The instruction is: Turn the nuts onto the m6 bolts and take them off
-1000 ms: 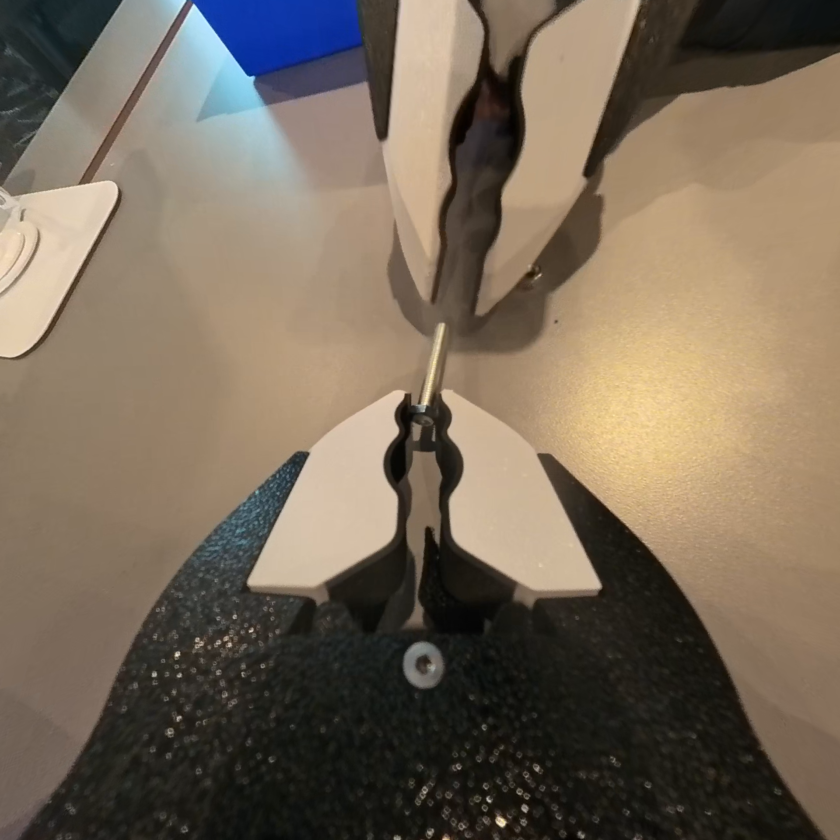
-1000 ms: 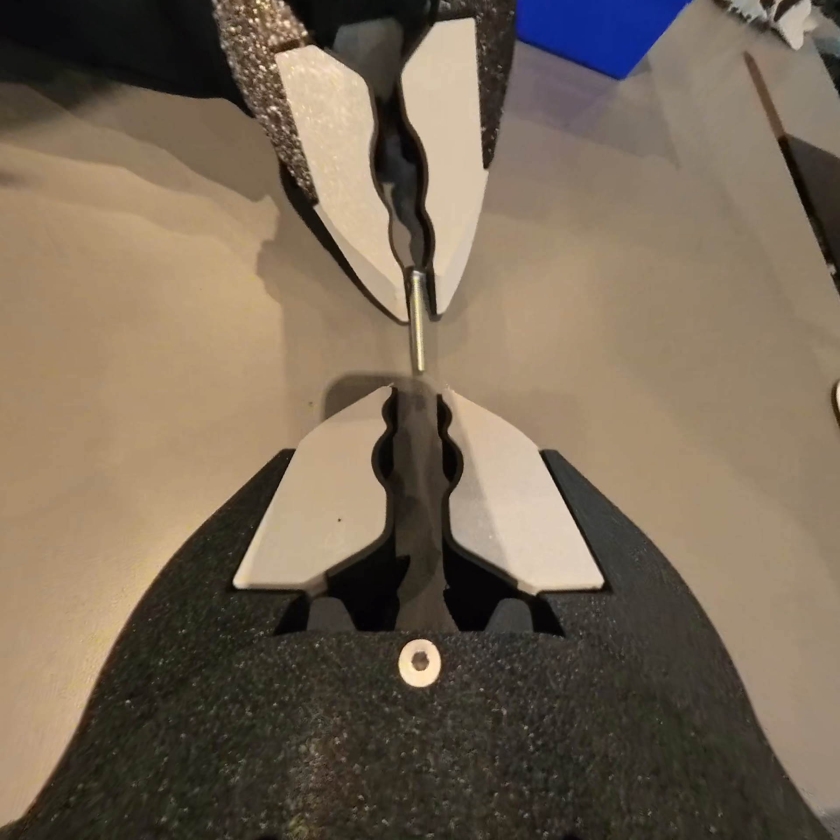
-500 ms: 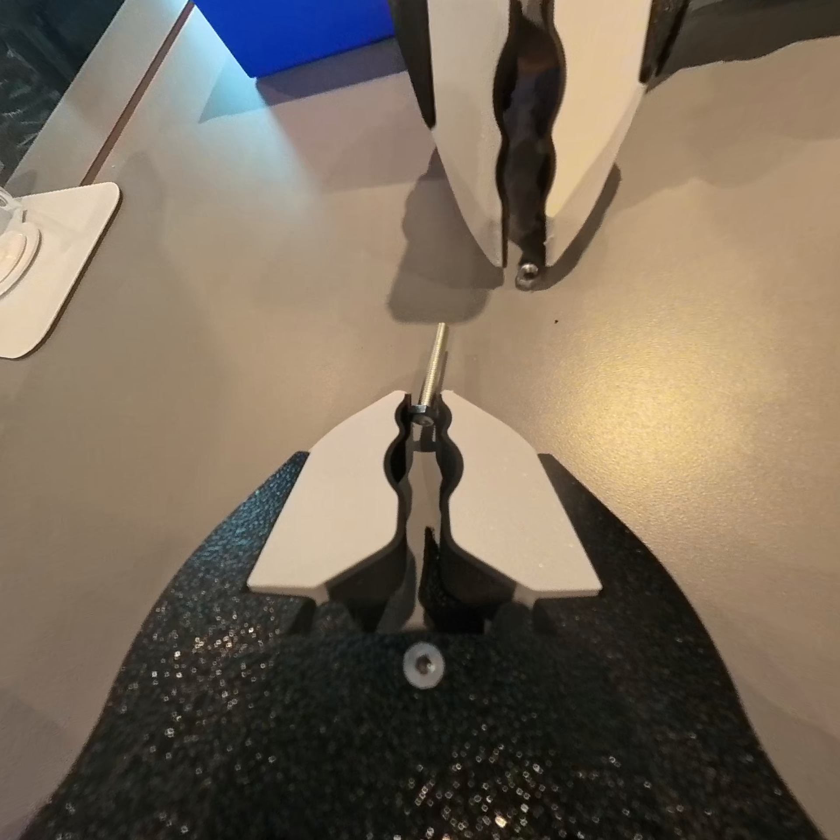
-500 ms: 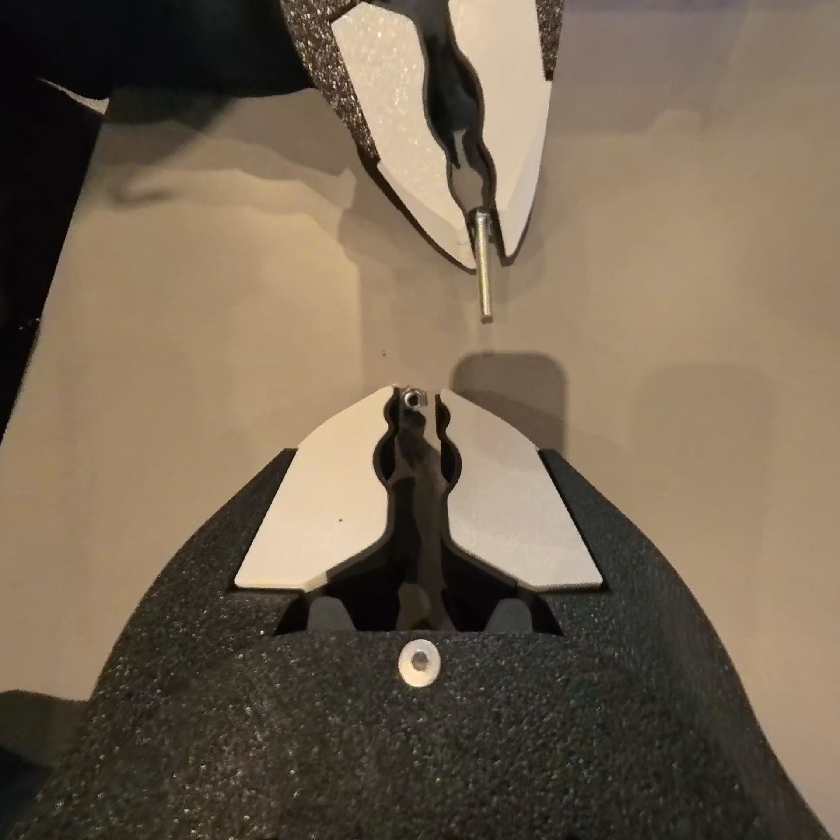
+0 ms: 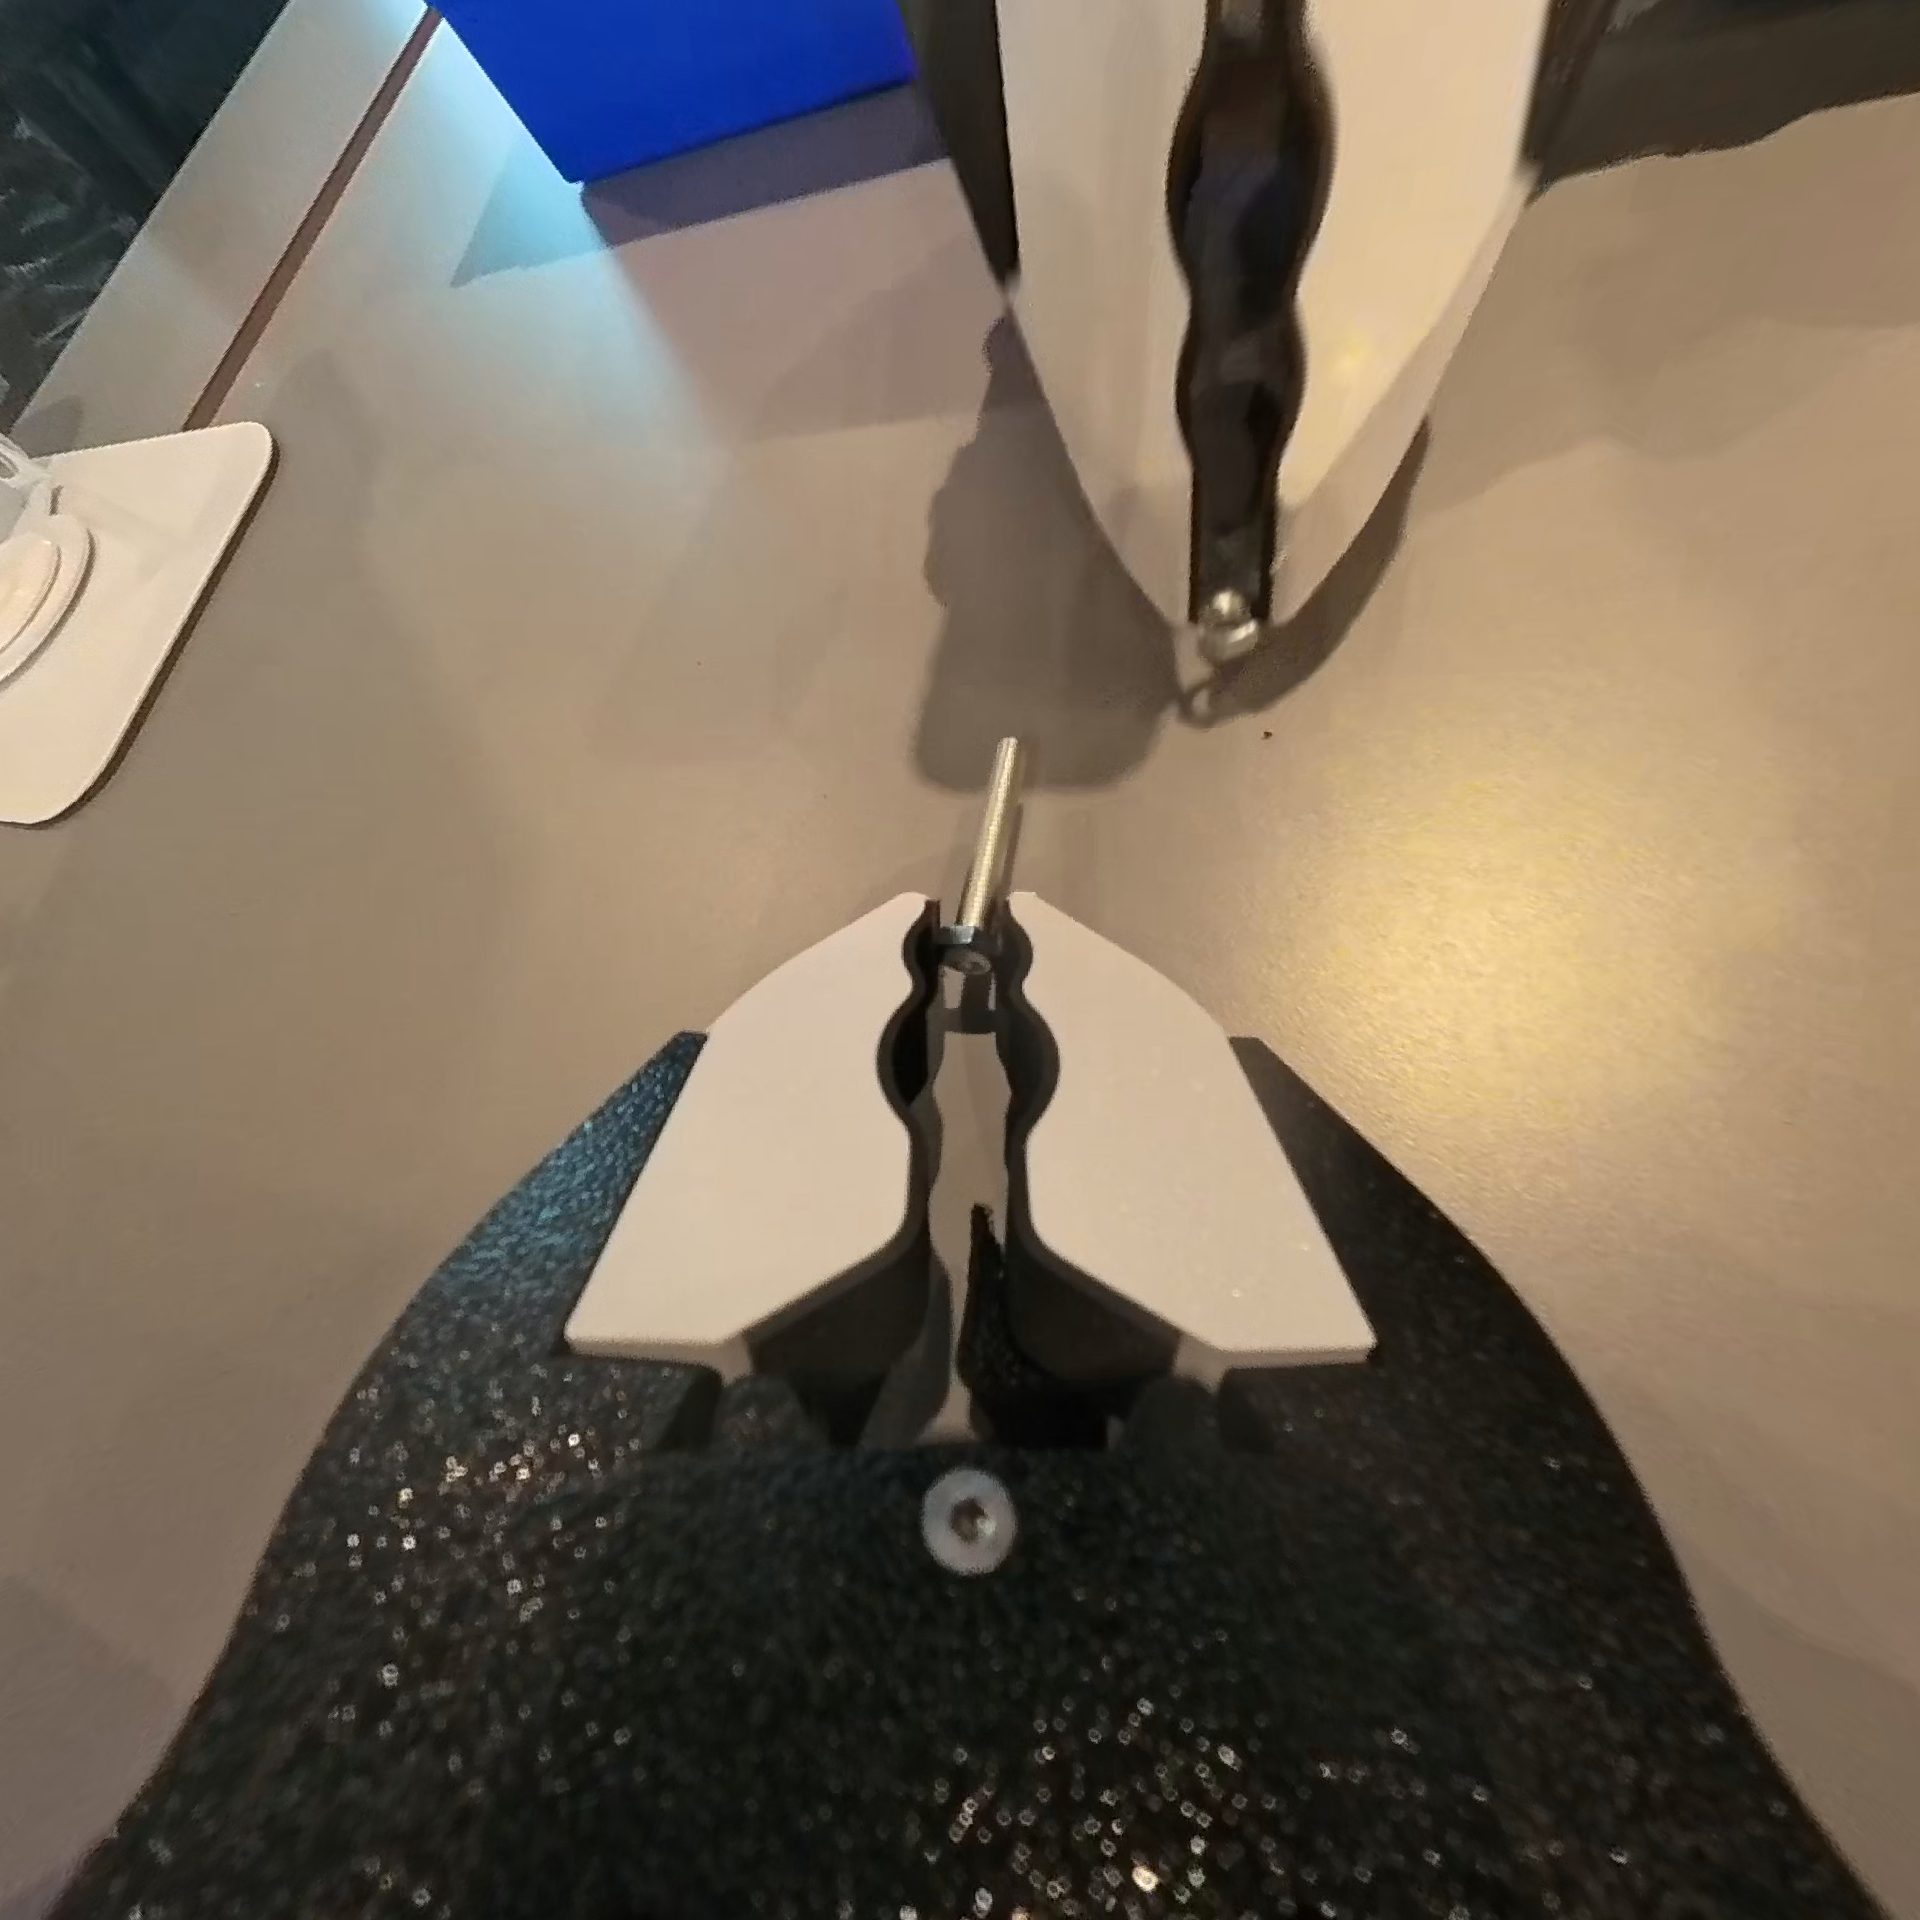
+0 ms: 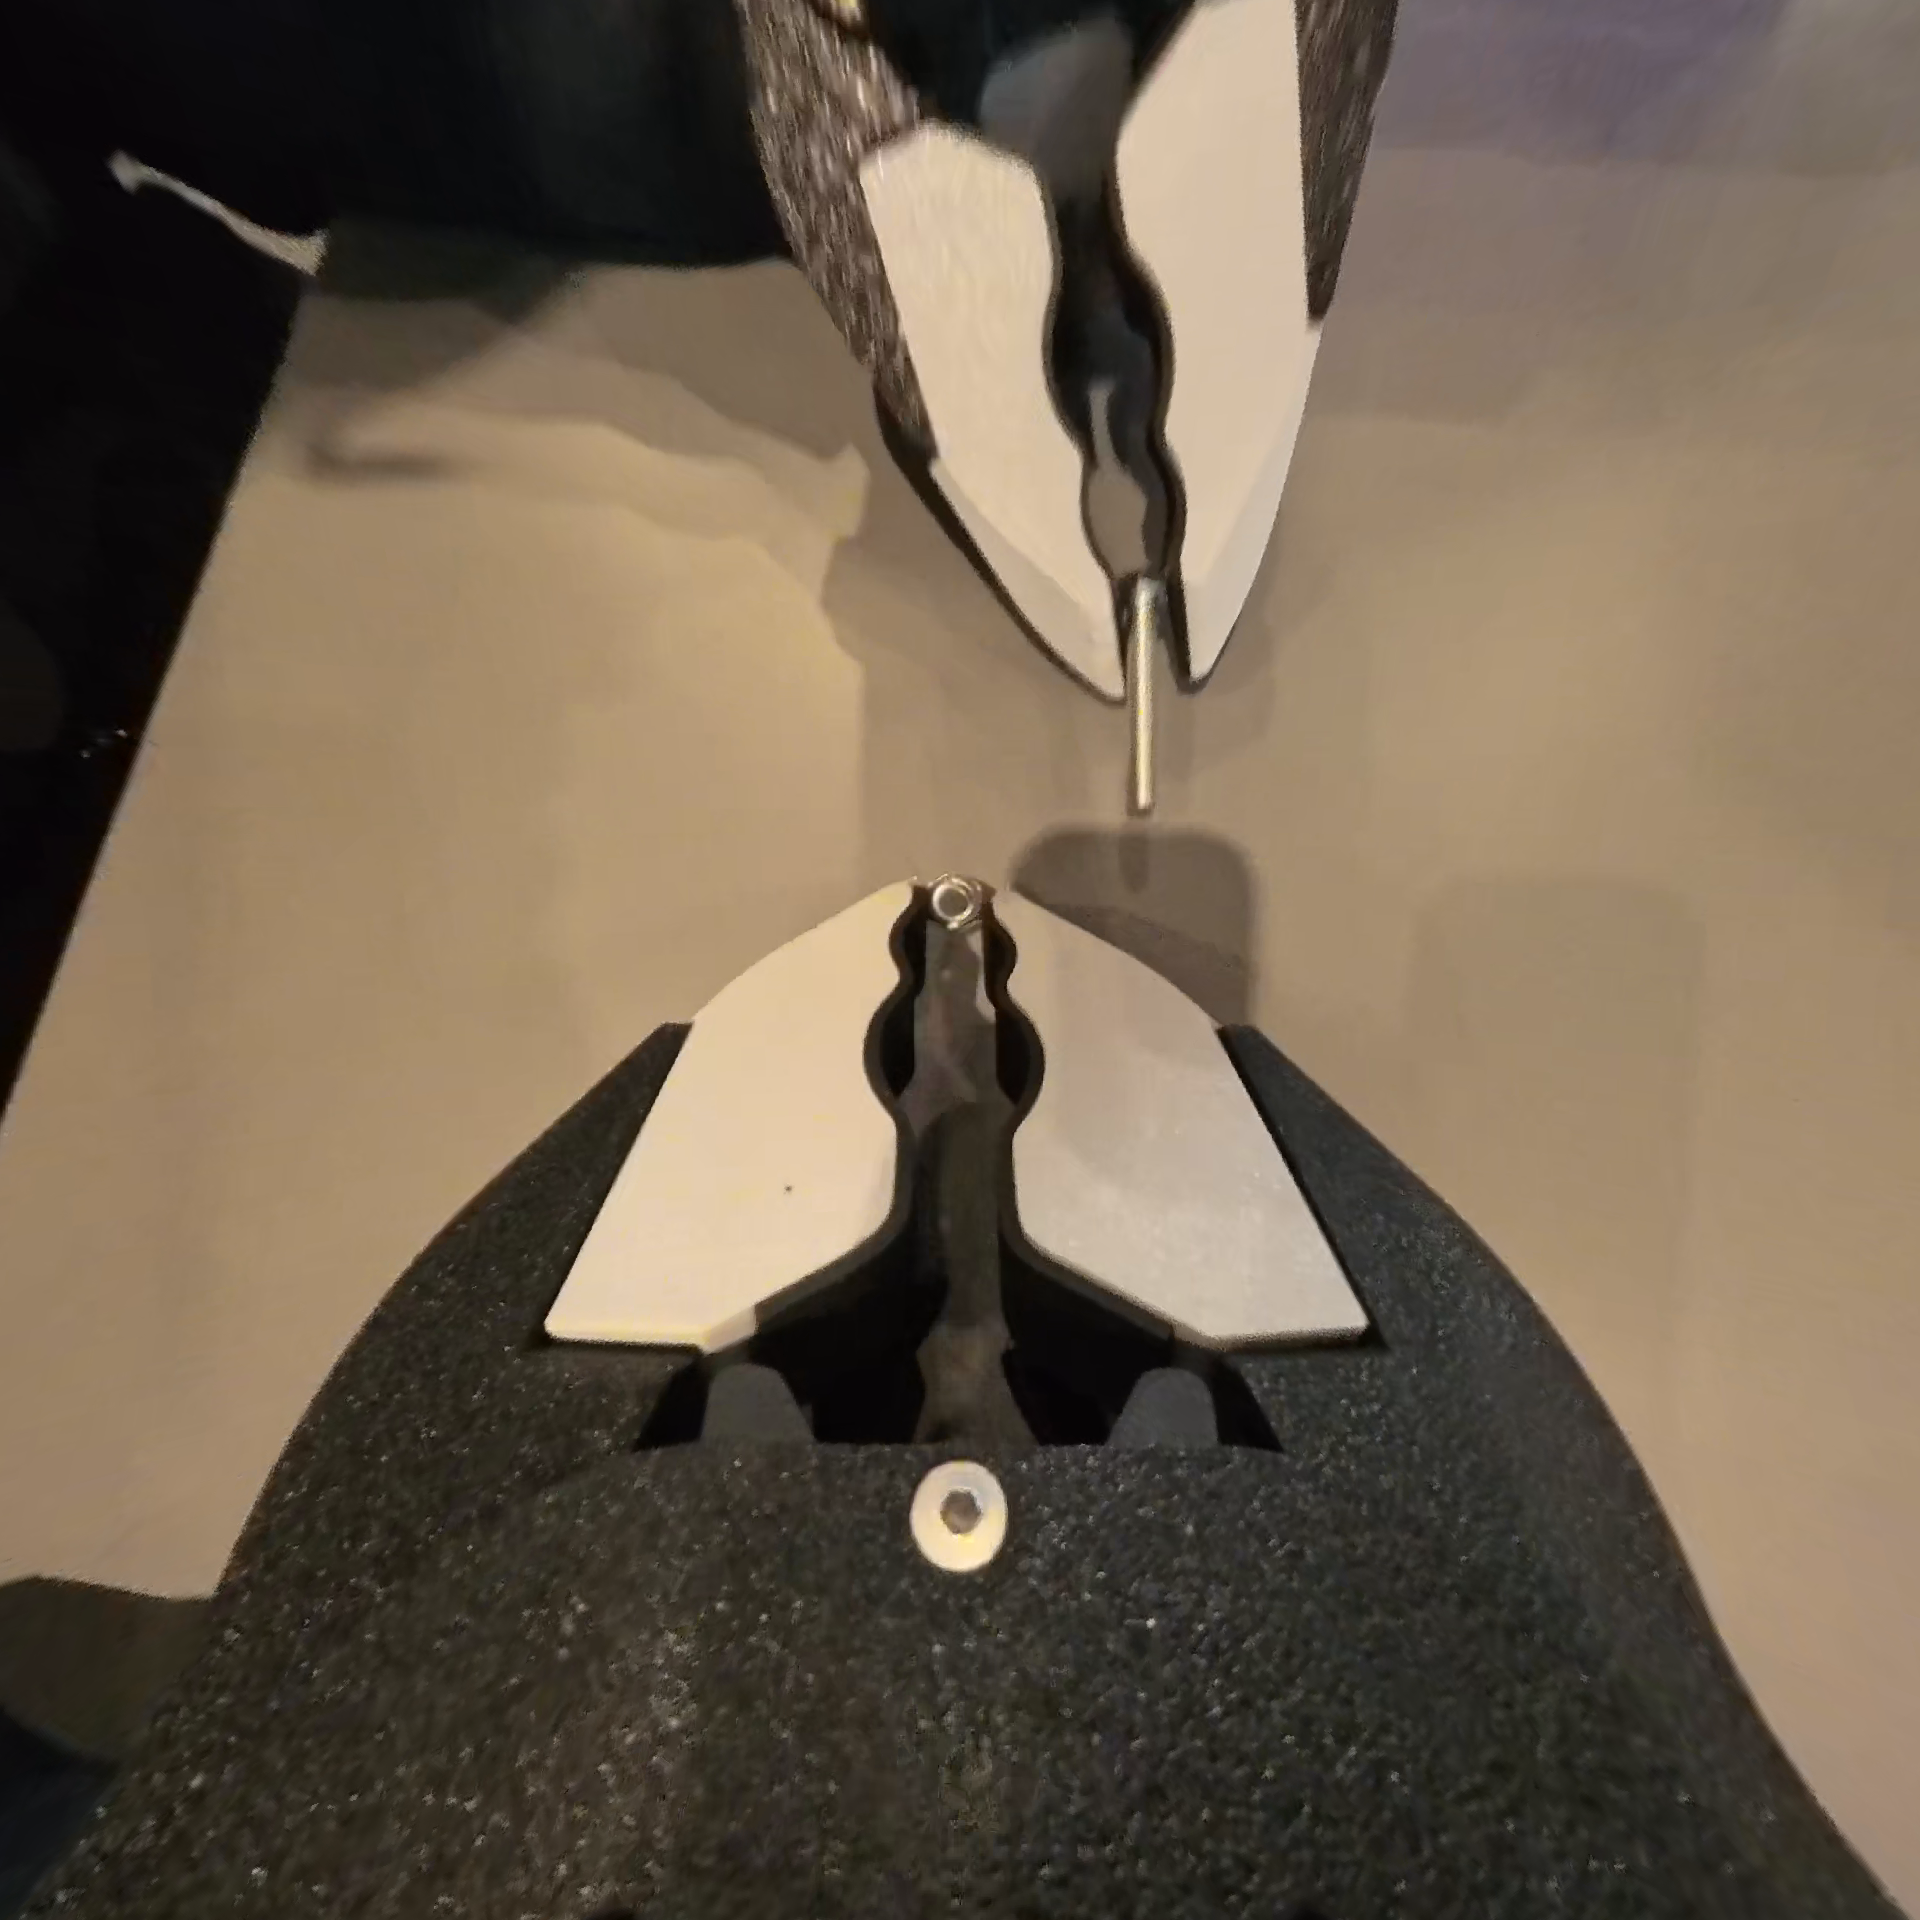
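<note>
My left gripper (image 5: pixel 971 920) is shut on the head of a silver M6 bolt (image 5: pixel 992 831), whose threaded shaft points forward over the grey table (image 5: pixel 520 727). In the right wrist view the left gripper (image 6: pixel 1148 665) holds the same bolt (image 6: pixel 1142 727), which points toward me. My right gripper (image 6: pixel 954 896) is shut on a small silver nut (image 6: pixel 953 902) at its fingertips. In the left wrist view the right gripper (image 5: pixel 1231 608) holds the nut (image 5: pixel 1226 611) just above the table, ahead and to the right of the bolt's tip.
A white square base (image 5: pixel 125 613) with a clear part on it stands at the left. A blue box (image 5: pixel 675 73) stands at the back. The table's edge (image 6: pixel 135 748) runs along the left of the right wrist view. Spacing between my two grippers at the tips: around 7 cm. From the left gripper's tips to the white square base (image 5: pixel 125 613) is close to 35 cm.
My right gripper moved away from the bolt's tip to the nut lying on the table, closed on it and raised it slightly. My left gripper kept the bolt still.
</note>
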`<state>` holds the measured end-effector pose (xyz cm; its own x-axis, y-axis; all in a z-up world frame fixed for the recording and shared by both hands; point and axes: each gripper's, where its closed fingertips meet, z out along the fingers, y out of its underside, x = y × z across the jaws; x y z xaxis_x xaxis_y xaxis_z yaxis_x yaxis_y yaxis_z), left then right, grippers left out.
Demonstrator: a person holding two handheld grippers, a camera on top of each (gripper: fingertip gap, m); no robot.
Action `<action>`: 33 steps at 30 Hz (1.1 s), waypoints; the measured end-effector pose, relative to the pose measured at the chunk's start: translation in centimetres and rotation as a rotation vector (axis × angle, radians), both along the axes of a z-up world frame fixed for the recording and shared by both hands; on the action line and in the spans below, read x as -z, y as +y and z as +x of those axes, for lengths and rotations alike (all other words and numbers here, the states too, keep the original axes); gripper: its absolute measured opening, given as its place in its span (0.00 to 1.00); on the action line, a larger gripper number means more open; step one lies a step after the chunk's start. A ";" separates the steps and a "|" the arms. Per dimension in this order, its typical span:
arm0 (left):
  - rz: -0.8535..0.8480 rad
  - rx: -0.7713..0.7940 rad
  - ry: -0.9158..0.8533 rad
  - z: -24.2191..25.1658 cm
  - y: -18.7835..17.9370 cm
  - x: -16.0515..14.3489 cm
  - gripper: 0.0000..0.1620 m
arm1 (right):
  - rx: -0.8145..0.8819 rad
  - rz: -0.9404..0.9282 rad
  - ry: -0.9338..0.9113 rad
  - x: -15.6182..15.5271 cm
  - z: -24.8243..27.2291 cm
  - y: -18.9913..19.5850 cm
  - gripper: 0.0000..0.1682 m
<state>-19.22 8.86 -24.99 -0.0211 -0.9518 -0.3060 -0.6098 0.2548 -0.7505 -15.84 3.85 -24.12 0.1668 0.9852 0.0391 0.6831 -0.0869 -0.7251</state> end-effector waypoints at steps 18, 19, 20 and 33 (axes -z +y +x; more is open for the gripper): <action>0.044 0.017 -0.016 0.0 -0.2 -0.2 0.06 | 0.955 0.069 -0.469 -5.3 28.9 -1.0 0.06; 0.044 0.019 -0.020 0.0 -0.3 -0.3 0.06 | 0.946 -0.004 -0.510 -3.9 29.7 -1.2 0.06; 0.045 0.021 -0.024 -0.1 -0.3 -0.3 0.06 | 0.929 -0.041 -0.533 -2.9 30.2 -1.1 0.06; 0.029 0.012 -0.069 -0.2 -0.2 -1.0 0.06 | 0.862 -0.162 -0.683 0.9 33.4 -1.1 0.06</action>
